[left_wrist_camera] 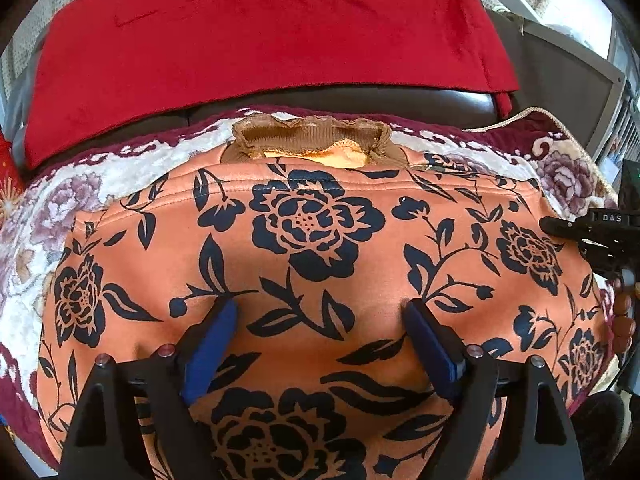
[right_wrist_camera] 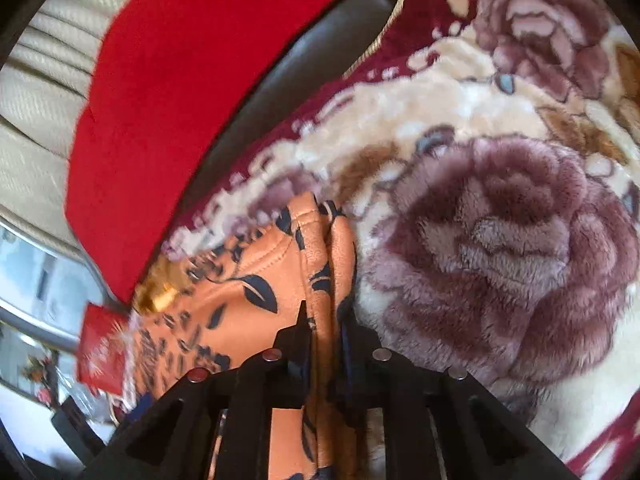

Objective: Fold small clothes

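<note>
Pinching a doubled edge of the orange floral garment [right_wrist_camera: 256, 280], the right gripper [right_wrist_camera: 326, 320] is seen with its jaws drawn almost together, a fold of the cloth caught between them at the garment's side, where it meets the plush floral blanket [right_wrist_camera: 500, 240]. The left gripper [left_wrist_camera: 320, 312] is held spread wide, its blue pads [left_wrist_camera: 212, 340] resting on or just over the middle of the garment; no cloth is gathered between them. For the fold to be made well, the pinched edge would best be carried across in a low, even arc, with the cloth kept taut so that no crease is dragged in, while the body of the garment is held flat by the spread gripper. It is judged that both layers must be kept in the pinch; were one to slip, the fold would be left uneven.

Farther out in the left view, the garment is laid front-up across the blanket, its brown ruffled collar [left_wrist_camera: 308, 136] turned away from the tool. The right gripper's black body is glimpsed at the garment's right edge. Beyond the collar, a dark leather seat [left_wrist_camera: 360, 100] is visible, and past it a red cloth [left_wrist_camera: 260, 28] is draped.
</note>
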The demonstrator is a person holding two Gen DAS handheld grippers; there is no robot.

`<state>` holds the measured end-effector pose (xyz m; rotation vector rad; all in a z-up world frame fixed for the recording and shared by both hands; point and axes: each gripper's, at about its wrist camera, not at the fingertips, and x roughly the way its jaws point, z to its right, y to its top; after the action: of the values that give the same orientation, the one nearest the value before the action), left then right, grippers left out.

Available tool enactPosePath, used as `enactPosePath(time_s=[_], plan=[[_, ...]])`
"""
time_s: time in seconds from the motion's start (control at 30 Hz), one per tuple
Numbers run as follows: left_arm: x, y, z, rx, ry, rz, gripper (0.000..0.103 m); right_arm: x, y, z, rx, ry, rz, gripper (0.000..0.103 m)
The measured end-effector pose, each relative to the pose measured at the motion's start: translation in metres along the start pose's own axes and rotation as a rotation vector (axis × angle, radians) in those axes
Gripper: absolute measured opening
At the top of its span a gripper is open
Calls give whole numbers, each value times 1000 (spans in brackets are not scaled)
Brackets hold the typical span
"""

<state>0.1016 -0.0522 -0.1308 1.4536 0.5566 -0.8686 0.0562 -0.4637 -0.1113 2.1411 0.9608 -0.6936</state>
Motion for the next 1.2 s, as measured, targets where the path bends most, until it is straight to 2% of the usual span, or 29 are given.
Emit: enactPosePath(time_s=[0.13, 0.2, 0.33, 0.4, 0.43, 0.47, 0.53, 0.6, 0.63, 0.67, 0.73, 0.77, 0.8, 0.83, 0.87, 0.9, 0.93, 1.03, 1.13, 1.2], plan=[[-1, -1, 1, 12, 8, 0, 86, -20, -4, -6, 6, -52, 36, 26], [-1, 0, 1, 10, 9, -3, 86, -37, -9, -15, -21, -64, 68, 26], [0, 2, 3, 12, 12, -10, 86, -65, -23, -46, -84, -20, 99, 26], [0, 2, 3, 15, 14, -10, 87, -63, -33, -62, -123, 37, 60, 43], [1, 2, 3, 18, 15, -11, 87, -57, -36, -66, -128, 60, 37, 72], [1, 2, 3, 18, 14, -11, 87, -50, -41, -67, -135, 89, 10, 80], [1, 3, 4, 19, 14, -15, 87, -32, -45, -61, -143, 62, -30, 76], [-1, 4, 3, 25, 6, -26, 87, -22, -43, -36, -58, 38, -32, 54], [-6, 4, 0, 12, -4, -24, 87, -24, -41, -25, -3, 29, -18, 33], [-14, 4, -3, -16, -13, -9, 87, -31, -39, -18, 42, 26, 1, 33], [-32, 1, -12, -65, -42, 41, 87, -44, -41, -23, 18, 33, 28, 35], [-38, -2, -16, -72, -51, 60, 87, -55, -46, -28, -11, 37, 47, 44], [-42, -5, -19, -72, -51, 71, 87, -63, -51, -31, -22, 52, 62, 71], [-42, -12, -23, -72, -35, 68, 87, -77, -61, -32, -24, 76, 96, 81], [-36, -16, -25, -66, -26, 48, 87, -88, -71, -32, -26, 82, 130, 85], [-24, -22, -28, -50, -9, 5, 87, -97, -82, -32, -28, 83, 153, 85], [-17, -25, -29, -34, 8, -7, 87, -103, -92, -30, -26, 90, 156, 85], [-19, -27, -26, -15, 23, 15, 89, -113, -131, -23, 34, 158, 137, 85], [-23, -22, -27, -45, 16, -2, 89, -101, -161, -16, 97, 203, 81, 85], [-31, -19, -32, -77, 1, 14, 89, -86, -170, -8, 139, 215, 54, 85]])
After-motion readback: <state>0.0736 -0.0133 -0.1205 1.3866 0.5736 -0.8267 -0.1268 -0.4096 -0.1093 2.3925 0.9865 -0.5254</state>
